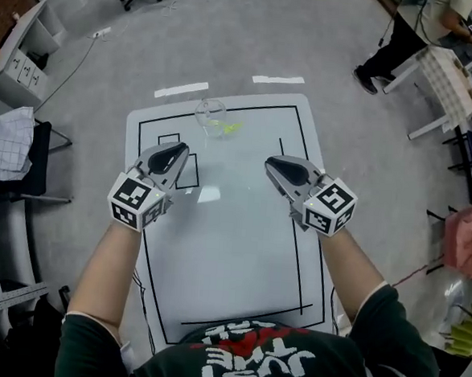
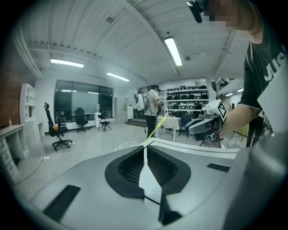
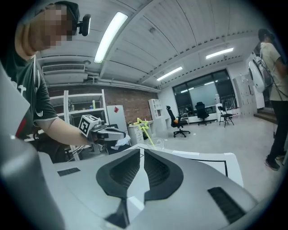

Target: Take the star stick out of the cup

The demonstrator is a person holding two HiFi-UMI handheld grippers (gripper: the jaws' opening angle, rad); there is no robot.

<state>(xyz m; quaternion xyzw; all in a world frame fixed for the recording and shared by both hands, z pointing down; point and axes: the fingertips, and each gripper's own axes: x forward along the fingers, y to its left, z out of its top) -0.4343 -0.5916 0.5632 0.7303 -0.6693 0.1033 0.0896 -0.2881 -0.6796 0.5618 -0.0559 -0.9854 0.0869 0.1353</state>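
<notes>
A white table [image 1: 232,248] marked with black lines carries one clear cup [image 1: 211,116]. It stands ahead of the left gripper [image 1: 181,149] and right gripper [image 1: 271,161], nearer the left.

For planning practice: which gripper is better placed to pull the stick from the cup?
Probably right: the stick leans out of the cup toward the right gripper; the left gripper sits nearer the cup.

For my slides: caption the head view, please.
Left gripper and right gripper, both shut, hover over the mat, short of the cup holding the star stick.
</notes>
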